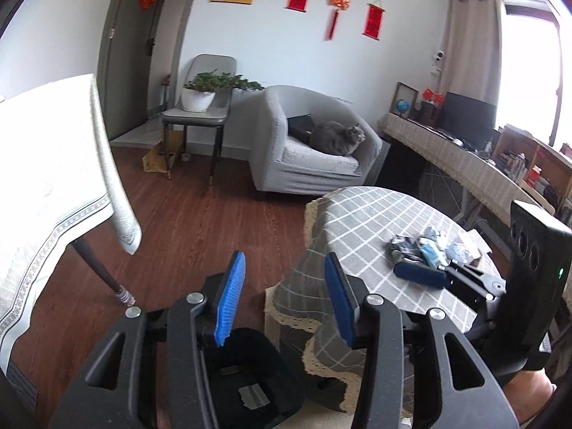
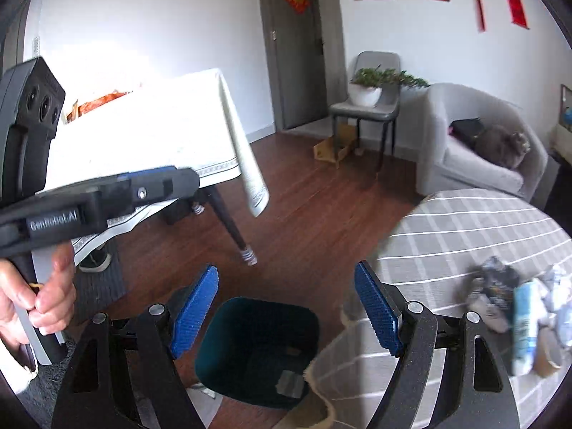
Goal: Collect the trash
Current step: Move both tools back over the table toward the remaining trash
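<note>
jaws of both the left gripper (image 1: 284,298) and right gripper (image 2: 286,307) stand released and empty above the dark bin (image 2: 257,350) on the floor, while the crumpled trash (image 1: 425,248) waits on the checked table (image 1: 357,214), where a hasty grab could snag the cloth or scatter wrappers.

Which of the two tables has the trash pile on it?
The round table with the grey checked cloth, beside the bin. The trash pile sits there; the other table wears a white cloth.

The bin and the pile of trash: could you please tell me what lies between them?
Only the checked tablecloth and its draped lace edge separate the bin from the trash, shown in the right wrist view.
</note>
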`<state>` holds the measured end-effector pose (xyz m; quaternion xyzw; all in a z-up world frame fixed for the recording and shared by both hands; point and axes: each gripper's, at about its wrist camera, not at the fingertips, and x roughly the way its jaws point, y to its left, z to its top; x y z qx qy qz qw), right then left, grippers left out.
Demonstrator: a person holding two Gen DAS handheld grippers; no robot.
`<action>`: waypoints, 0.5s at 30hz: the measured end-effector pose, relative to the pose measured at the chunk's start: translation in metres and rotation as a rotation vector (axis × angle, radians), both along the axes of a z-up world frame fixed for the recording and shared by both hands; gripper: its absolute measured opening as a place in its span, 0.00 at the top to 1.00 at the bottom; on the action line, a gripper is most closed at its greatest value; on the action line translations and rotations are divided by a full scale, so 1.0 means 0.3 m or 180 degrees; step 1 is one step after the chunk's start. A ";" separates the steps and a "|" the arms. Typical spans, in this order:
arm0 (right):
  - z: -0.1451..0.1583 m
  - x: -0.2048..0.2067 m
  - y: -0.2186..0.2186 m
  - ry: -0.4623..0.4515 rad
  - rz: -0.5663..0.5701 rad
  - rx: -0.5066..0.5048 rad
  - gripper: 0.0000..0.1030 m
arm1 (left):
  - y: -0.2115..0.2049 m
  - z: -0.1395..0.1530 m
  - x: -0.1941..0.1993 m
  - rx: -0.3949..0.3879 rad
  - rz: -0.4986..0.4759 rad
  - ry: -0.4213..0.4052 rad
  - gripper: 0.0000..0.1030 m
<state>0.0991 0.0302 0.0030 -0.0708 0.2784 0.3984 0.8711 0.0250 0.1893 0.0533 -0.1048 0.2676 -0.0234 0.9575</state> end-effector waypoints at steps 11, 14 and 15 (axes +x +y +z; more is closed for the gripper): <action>0.080 0.083 -0.445 -0.0048 -0.0886 0.0222 0.25 | -0.308 0.003 0.126 -0.0142 -0.0465 0.0114 0.38; 0.066 0.087 -0.568 -0.0025 -0.1107 0.0245 0.25 | -0.410 -0.020 0.163 -0.0117 -0.0620 0.0166 0.35; 0.060 0.089 -0.599 -0.0020 -0.1143 0.0258 0.25 | -0.438 -0.030 0.171 -0.0113 -0.0669 0.0181 0.35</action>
